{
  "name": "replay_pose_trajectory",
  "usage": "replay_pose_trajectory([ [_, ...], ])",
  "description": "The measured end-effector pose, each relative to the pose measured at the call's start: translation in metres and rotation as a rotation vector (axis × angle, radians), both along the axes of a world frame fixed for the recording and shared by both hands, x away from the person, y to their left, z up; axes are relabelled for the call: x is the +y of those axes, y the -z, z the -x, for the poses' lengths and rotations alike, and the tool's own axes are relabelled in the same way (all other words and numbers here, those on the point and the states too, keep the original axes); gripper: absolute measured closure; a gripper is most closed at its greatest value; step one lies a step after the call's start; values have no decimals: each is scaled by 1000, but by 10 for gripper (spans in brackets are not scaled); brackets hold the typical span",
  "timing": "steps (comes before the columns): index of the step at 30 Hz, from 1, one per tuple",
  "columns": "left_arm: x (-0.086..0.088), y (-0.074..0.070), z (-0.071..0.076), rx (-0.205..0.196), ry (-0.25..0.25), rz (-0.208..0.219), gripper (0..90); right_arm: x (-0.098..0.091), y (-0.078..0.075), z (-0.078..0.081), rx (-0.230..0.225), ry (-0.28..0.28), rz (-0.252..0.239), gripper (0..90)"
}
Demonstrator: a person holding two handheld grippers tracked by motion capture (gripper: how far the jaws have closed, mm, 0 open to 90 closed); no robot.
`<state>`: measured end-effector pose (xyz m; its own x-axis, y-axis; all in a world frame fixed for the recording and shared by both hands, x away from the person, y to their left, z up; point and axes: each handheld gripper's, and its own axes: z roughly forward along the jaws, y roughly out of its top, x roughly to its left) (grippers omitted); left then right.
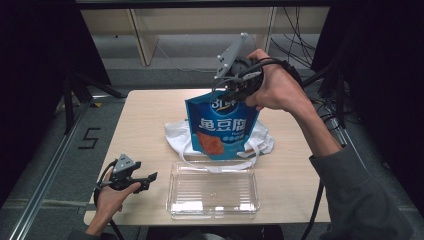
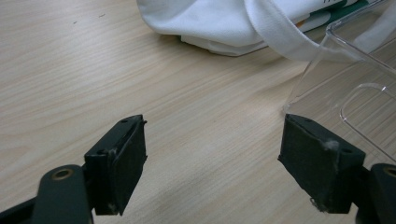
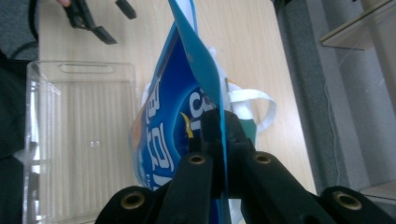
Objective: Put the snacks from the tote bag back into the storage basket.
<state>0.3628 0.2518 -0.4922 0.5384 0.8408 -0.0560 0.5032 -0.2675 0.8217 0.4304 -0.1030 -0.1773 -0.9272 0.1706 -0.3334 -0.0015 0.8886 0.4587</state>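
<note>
In the high view the right gripper [image 1: 231, 89] sits in the upper centre of the frame, clamped on the top edge of the blue pouch [image 1: 221, 128], which hangs from it with its long axis running top to bottom of the picture and its lower end just above the white bag [image 1: 176, 136] in the middle of the surface [image 1: 145, 115]. The clear tray [image 1: 213, 189] lies straight below the pouch in the frame, at the lower centre, long side left to right, so the pouch looks set to travel down the picture toward it. The left gripper [image 1: 150, 178] rests at the lower left, jaws apart and holding nothing, just left of the tray and nearer to it than the right one is. In the left gripper view the two black jaws stand wide apart at the bottom over bare wood; the tray's [image 2: 348, 88] corner rises at the right edge just above the right jaw, and the bag [image 2: 210, 23] lies across the top. In the right gripper view the jaws are pressed together at the bottom centre with the pouch's [image 3: 163, 135] thin edge pinched between them; the pouch runs up the middle of the frame, the tray [image 3: 81, 140] lies to its left, and the left gripper [image 3: 98, 18] shows at the upper left.
</note>
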Motion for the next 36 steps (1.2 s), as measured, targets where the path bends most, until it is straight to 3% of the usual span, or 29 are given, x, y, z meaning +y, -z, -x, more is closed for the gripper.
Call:
replay_pose_trajectory([
  [7,0,0,-1,-4,1,0,221,2,5,10,22,-23,-2,900],
  [12,0,1,0,5,-7,5,221,5,12,14,26,-68,14,900],
  [19,0,1,0,6,-7,5,221,10,21,25,80,-67,30,900],
  [21,2,1,0,4,3,-23,221,11,21,29,89,-60,31,900],
  [22,2,1,0,4,3,-23,221,11,22,28,81,-92,34,900],
  [23,0,2,0,9,-12,7,221,12,22,30,87,-85,31,900],
  [24,0,1,-1,3,-11,6,221,12,23,33,97,-74,31,900],
  [26,0,1,0,5,-15,5,221,12,26,32,96,-97,25,900],
  [27,2,0,0,4,-4,-17,221,12,29,32,102,-107,20,900],
  [28,1,1,0,6,-11,4,221,13,31,33,108,-109,20,900],
  [30,1,0,-1,-3,-11,1,221,14,37,31,100,-139,22,900],
  [32,1,1,0,3,-8,0,221,15,41,33,115,-121,23,900],
  [36,0,0,0,5,-12,11,221,17,51,31,130,-140,23,900],
])
